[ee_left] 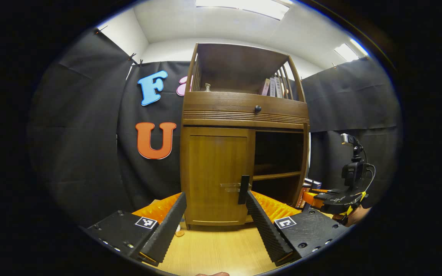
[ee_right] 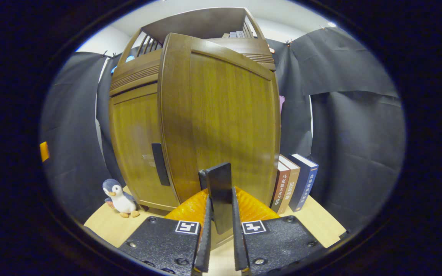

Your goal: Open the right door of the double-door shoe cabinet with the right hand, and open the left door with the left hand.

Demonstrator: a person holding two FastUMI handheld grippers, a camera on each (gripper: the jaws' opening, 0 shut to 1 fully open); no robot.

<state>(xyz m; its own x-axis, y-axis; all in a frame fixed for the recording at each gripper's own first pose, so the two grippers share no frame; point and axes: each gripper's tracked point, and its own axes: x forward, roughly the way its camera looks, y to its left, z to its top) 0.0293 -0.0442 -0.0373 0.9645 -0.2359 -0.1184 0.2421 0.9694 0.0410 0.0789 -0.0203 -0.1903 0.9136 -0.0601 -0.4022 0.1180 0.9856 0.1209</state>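
Left gripper view: shoe cabinet (ee_left: 244, 134) stands at frame centre on a pale wooden tabletop (ee_left: 217, 249), black cloth wall behind and to both sides. Left door (ee_left: 215, 176) is closed, its dark vertical handle (ee_left: 243, 189) at the inner edge, low centre. Right half of the cabinet stands open, dark interior with one shelf (ee_left: 278, 175) visible. Above: a drawer front with a small knob (ee_left: 258, 109), then an open top shelf with books (ee_left: 274, 87) at upper right. Left gripper (ee_left: 216, 218) sits at the bottom of the frame, fingers spread wide, nothing between them; the handle lies ahead in the gap, apart from both fingers. Right gripper (ee_left: 330, 197) shows at the right edge, beside the cabinet's open side. White ceiling with light panels at top.

Right gripper view: right door (ee_right: 221, 130) is swung out and takes up frame centre. The right gripper's fingers (ee_right: 206, 234) are pinched on the door's dark handle (ee_right: 220, 195) at lower centre, one finger on each side. The left door with its handle shows at centre left, closed. Three upright books (ee_right: 294, 184) stand just right of the open door's edge, on the tabletop. A small plush penguin (ee_right: 119, 197) sits at lower left near the cabinet's foot.
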